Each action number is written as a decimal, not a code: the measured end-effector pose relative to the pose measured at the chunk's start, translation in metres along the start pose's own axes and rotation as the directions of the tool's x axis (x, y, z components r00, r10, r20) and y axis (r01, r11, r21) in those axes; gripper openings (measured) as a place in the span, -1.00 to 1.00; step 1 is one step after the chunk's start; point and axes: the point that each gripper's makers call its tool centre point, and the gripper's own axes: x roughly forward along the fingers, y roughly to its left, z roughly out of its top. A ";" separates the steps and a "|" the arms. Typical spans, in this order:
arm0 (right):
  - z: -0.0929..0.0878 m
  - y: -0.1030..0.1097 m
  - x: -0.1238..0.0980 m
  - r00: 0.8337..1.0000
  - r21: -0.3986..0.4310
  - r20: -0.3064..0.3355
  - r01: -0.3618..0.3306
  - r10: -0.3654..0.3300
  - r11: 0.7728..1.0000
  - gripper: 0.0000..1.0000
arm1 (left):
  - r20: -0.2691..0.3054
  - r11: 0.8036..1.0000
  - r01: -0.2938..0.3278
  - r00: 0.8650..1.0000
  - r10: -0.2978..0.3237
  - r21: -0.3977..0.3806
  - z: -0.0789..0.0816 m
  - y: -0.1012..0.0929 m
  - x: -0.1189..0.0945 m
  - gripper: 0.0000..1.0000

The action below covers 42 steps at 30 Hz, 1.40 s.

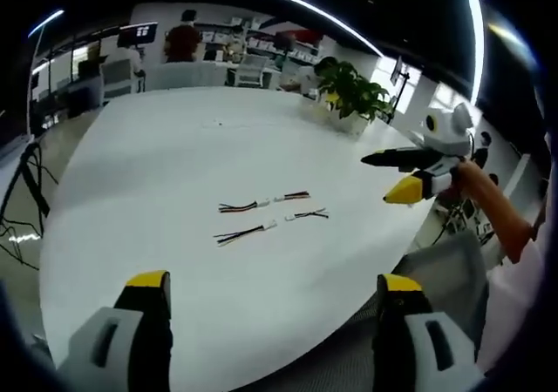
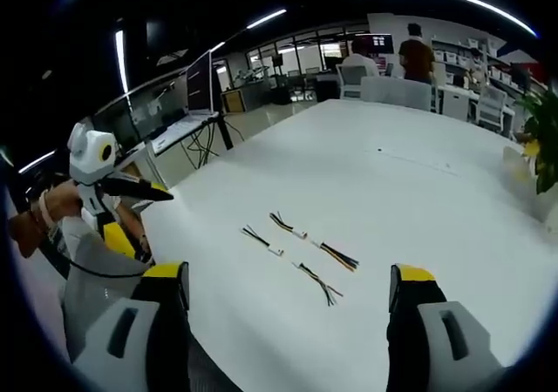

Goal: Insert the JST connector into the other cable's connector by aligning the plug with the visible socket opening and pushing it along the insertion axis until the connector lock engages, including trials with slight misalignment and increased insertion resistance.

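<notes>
Left tool [image 1: 272,292] jaws spread wide, right tool [image 2: 289,283] likewise; both above table [image 1: 174,165], cables [image 1: 270,213] untouched

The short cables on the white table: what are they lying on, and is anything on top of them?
The four short cables lie directly on the bare white table, in two rows, nothing on top. The left gripper and right gripper hover open, short of them. Connector details are too small to tell.

Four unplugged cables [image 1: 270,213] on table [image 1: 174,165]
</notes>
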 end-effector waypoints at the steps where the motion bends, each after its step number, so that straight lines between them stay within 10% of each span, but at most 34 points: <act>1: 0.000 -0.001 0.000 1.000 0.000 0.000 0.002 -0.002 1.000 0.87 | -0.009 1.000 -0.015 1.000 0.015 0.020 0.001 0.003 0.001 0.91; 42: 0.011 -0.023 0.008 0.997 -0.065 0.016 0.070 -0.070 0.995 0.71 | 0.081 0.977 0.009 0.996 -0.026 0.215 0.054 0.012 0.053 0.72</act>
